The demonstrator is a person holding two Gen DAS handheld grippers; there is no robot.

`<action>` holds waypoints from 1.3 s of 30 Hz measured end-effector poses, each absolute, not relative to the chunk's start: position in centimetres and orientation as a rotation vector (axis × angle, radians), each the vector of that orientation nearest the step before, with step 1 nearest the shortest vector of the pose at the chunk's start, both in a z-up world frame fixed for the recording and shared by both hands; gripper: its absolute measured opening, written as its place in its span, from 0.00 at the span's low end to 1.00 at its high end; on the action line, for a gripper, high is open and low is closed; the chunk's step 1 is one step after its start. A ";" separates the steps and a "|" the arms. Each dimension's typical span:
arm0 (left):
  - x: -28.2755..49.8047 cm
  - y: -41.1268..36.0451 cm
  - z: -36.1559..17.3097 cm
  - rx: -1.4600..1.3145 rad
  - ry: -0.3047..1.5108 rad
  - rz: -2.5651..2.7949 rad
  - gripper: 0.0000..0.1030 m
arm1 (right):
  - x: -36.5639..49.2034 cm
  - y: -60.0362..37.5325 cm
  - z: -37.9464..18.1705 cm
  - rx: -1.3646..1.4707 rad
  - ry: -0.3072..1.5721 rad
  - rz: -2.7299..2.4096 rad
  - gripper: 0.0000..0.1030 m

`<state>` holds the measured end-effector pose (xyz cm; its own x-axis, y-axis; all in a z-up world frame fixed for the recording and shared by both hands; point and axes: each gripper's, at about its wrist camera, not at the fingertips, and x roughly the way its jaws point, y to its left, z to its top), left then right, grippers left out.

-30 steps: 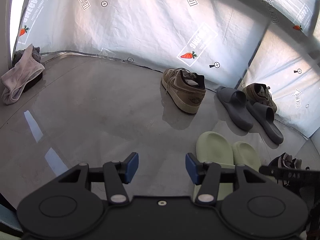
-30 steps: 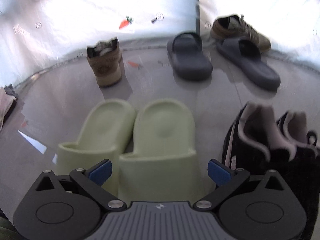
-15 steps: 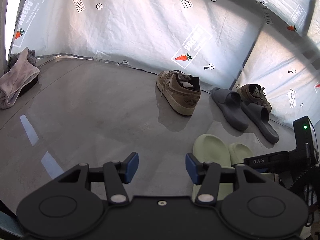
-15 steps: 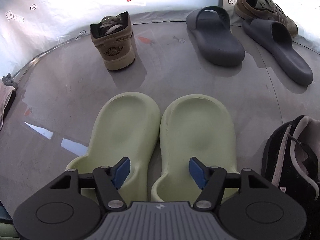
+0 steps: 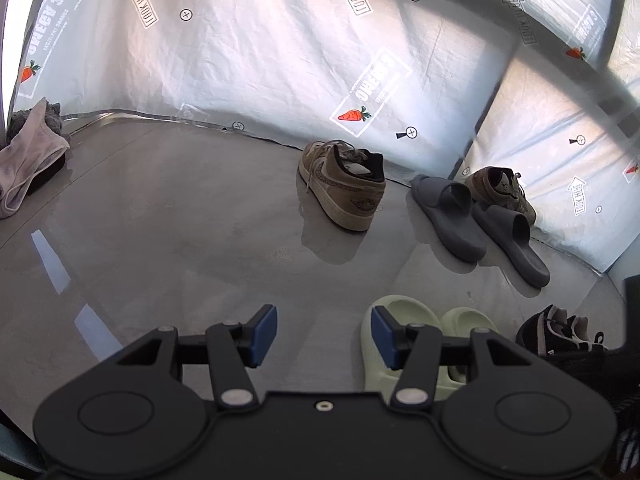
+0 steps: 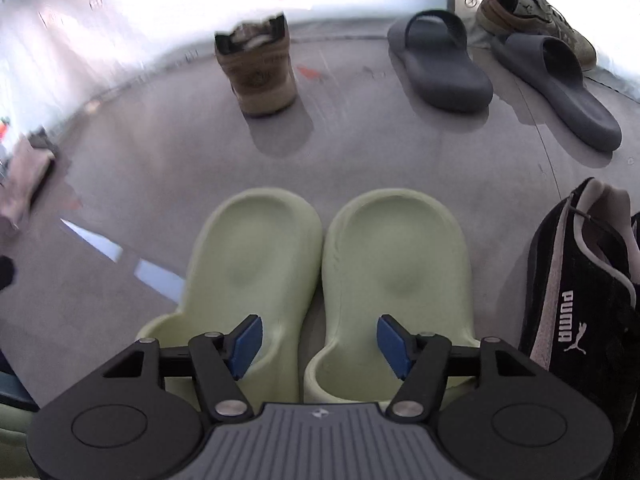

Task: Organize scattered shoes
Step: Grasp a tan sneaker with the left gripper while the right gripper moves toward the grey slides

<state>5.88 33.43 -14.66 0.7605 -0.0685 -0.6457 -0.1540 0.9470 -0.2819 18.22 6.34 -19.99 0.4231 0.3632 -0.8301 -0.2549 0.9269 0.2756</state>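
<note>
Two pale green slides (image 6: 320, 276) lie side by side on the grey floor, toes pointing away; the pair (image 5: 424, 332) also shows in the left wrist view. My right gripper (image 6: 320, 342) hovers open over their heel ends, holding nothing. My left gripper (image 5: 324, 334) is open over bare floor just left of them. A brown sneaker (image 5: 344, 184) stands alone mid-floor. Two dark grey slides (image 5: 476, 220) lie to its right, with a second brown sneaker (image 5: 500, 192) behind them by the wall. Black Puma sneakers (image 6: 580, 292) sit right of the green pair.
White printed sheeting (image 5: 280, 60) walls in the floor at the back and right. A pinkish cloth heap (image 5: 28, 164) lies at the far left edge. Bare grey floor (image 5: 160, 220) spreads between the cloth and the shoes.
My right gripper closed in from wide open over the green slides, then widened a little and drew back. The left view shifted slightly; the right gripper's body has left its right edge.
</note>
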 end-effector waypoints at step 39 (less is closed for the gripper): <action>39.8 36.3 -24.8 -0.512 0.615 0.130 0.37 | 24.9 -2.3 -12.1 0.242 0.875 0.082 0.90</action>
